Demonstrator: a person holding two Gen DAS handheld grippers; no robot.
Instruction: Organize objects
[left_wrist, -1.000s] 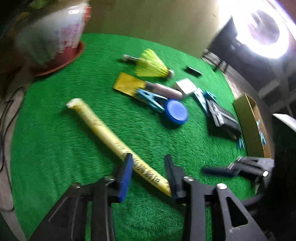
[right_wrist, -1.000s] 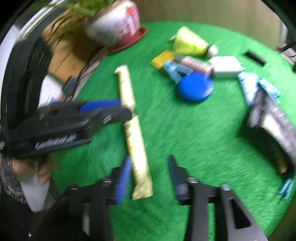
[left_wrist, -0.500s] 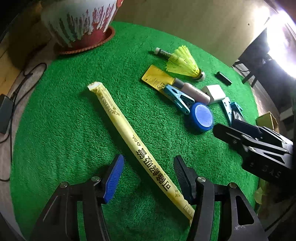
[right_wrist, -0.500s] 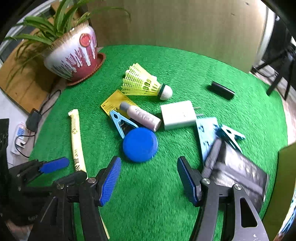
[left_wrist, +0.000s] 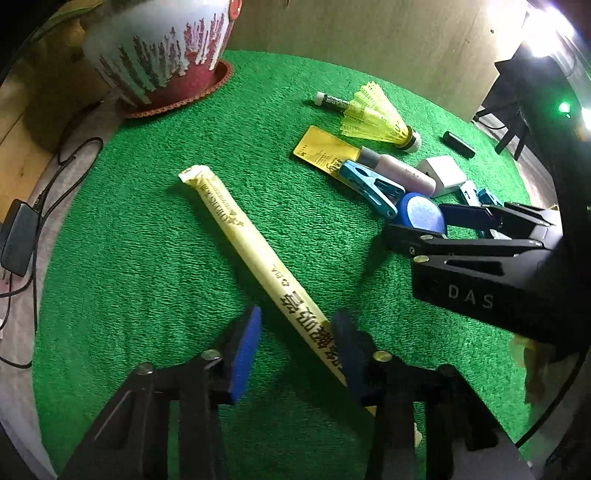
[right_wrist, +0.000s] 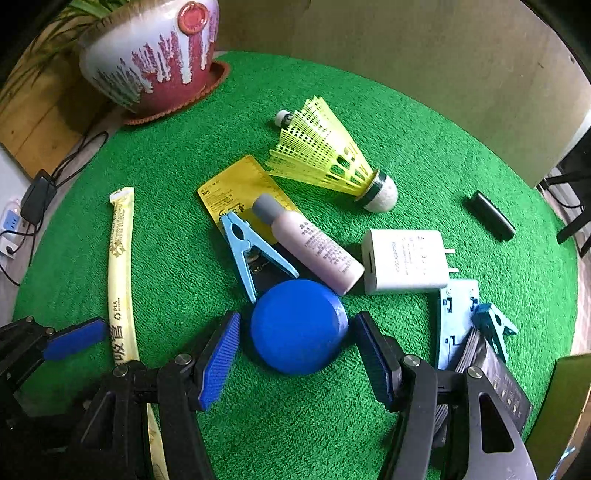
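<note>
Fingers (left_wrist: 245, 349) closing around straw packet (left_wrist: 255, 254); right fingers (right_wrist: 218, 363) straddle blue lid (right_wrist: 297, 326).

charger (right_wrist: 404, 260) right of bottle (right_wrist: 310, 243) (touching clip (right_wrist: 251, 254)).

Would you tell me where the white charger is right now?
In the right wrist view the charger lies right of centre on the green mat, beside the pink bottle and above the blue disc.

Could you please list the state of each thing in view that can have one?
left gripper: closing, jaws astride the straw packet, not yet clamped
right gripper: open, jaws astride the blue lid
straw packet: lying flat, sealed
blue lid: lying flat on the turf
light blue clothespin: lying closed, gripping nothing
pink bottle: lying on its side, capped
shuttlecock: lying on its side
</note>
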